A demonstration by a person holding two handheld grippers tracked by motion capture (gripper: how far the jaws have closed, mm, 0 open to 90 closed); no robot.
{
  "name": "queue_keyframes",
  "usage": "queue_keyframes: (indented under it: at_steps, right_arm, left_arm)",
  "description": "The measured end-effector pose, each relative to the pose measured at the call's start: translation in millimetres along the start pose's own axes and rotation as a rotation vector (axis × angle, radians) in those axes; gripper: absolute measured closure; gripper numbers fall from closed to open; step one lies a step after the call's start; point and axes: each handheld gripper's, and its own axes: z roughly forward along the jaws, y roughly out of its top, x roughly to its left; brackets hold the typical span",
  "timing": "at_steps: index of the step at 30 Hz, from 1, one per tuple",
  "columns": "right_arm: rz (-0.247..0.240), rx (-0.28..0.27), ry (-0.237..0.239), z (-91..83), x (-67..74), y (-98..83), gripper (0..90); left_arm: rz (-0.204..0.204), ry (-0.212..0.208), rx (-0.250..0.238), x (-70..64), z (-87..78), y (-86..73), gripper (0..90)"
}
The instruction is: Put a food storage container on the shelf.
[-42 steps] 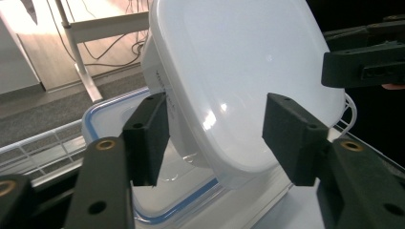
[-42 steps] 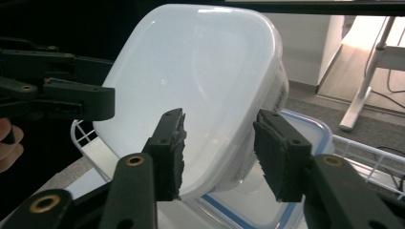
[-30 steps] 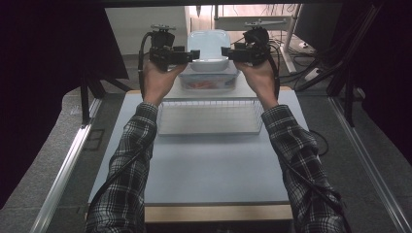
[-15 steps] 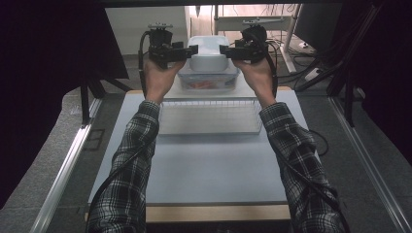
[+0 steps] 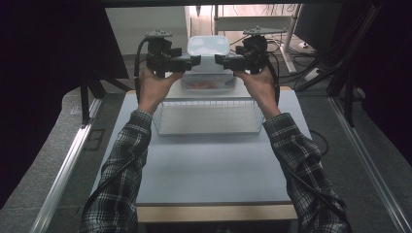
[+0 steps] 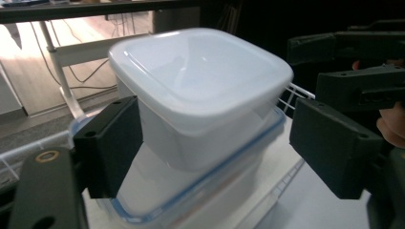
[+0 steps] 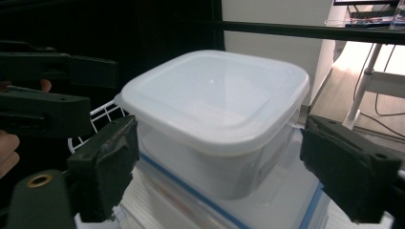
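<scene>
A white lidded container [image 5: 208, 48] stands stacked on a clear container with a blue rim [image 5: 209, 83] at the far end of the table. My left gripper [image 5: 195, 60] and right gripper [image 5: 219, 60] flank it from either side. In the left gripper view the white container [image 6: 200, 81] sits between the jaws of the left gripper [image 6: 219, 143], with a gap at the right jaw. The right gripper [image 7: 227, 171] straddles the container [image 7: 215, 95] the same way. Both pairs of jaws have just been opening and stand open around it.
A white wire basket [image 5: 209, 132] lies on the pale table [image 5: 209, 170] just in front of the stacked containers. Dark frames and cables stand at both sides. The opposite gripper [image 6: 363, 62] shows beyond the container.
The left hand has shifted a little beside the white container. The container and the right hand stay where they were.
</scene>
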Motion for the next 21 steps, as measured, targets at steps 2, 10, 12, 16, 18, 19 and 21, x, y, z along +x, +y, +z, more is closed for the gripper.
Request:
queue_keyframes:
  at_steps: [2,10,12,16,18,19,21]
  right_arm:
    - [-0.020,0.002,-0.017,-2.7,3.6,-6.4,8.1]
    - [-0.067,0.034,-0.028,-10.6,12.6,-32.5,6.0]
    - [-0.068,0.048,-0.022,-12.2,13.0,-38.0,5.9]
    - [-0.087,0.062,-0.010,-18.3,16.5,-48.2,5.5]
    - [-0.093,0.062,0.001,-22.2,18.8,-53.4,5.1]
    - [-0.094,0.061,0.007,-24.2,19.9,-56.3,5.0]
    - [-0.094,0.063,0.020,-27.9,21.8,-62.7,4.6]
  left_arm:
    - [0.001,-0.014,0.008,-3.0,-2.1,-5.7,14.5]
    - [0.060,-0.007,0.046,-17.4,-11.2,-28.5,10.4]
    - [0.063,-0.021,0.044,-19.2,-13.5,-34.1,9.4]
    - [0.064,-0.040,0.038,-22.2,-17.5,-45.2,8.0]
    - [0.075,-0.033,0.045,-24.9,-18.8,-51.2,7.6]
    - [0.079,-0.029,0.046,-26.5,-19.6,-54.5,7.6]
    - [0.084,-0.036,0.050,-28.5,-20.9,-61.0,7.3]
